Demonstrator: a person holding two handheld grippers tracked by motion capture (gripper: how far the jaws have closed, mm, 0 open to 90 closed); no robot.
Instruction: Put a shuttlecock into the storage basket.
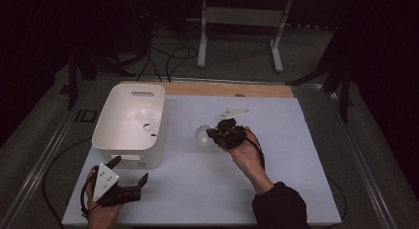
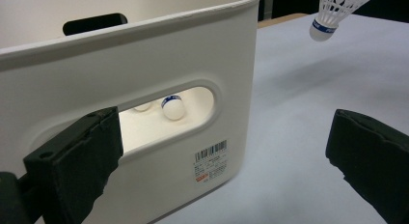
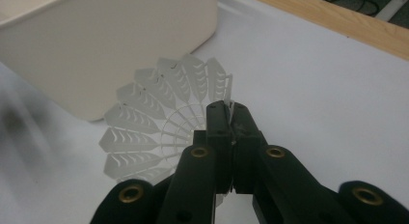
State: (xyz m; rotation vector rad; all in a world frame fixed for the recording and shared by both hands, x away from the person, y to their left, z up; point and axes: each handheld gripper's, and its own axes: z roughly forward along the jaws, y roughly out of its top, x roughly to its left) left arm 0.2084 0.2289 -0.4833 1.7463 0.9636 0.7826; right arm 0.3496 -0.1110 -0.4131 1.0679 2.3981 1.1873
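Pale counter (image 1: 276, 189), shuttlecock (image 1: 203, 135) aloft beside the white bin (image 1: 129, 121).
Your right gripper (image 1: 213, 133) pinched its feather-light, crushable skirt edge; left gripper (image 1: 130, 173) fingers (image 2: 72, 163) stood open, empty.

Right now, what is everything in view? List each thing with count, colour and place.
shuttlecock: one, white, clamped by its skirt rim in the right gripper, mid table
bin: one, white, left part of the table, handle slots in its walls
shuttlecocks inside the bin: at least two, white heads with blue bands
table cover: one, pale blue-grey
wooden strip: one, tan, far table edge
white stand: one, on the floor beyond
left gripper: black, open, near the bin's front wall
right gripper: black, shut on the shuttlecock
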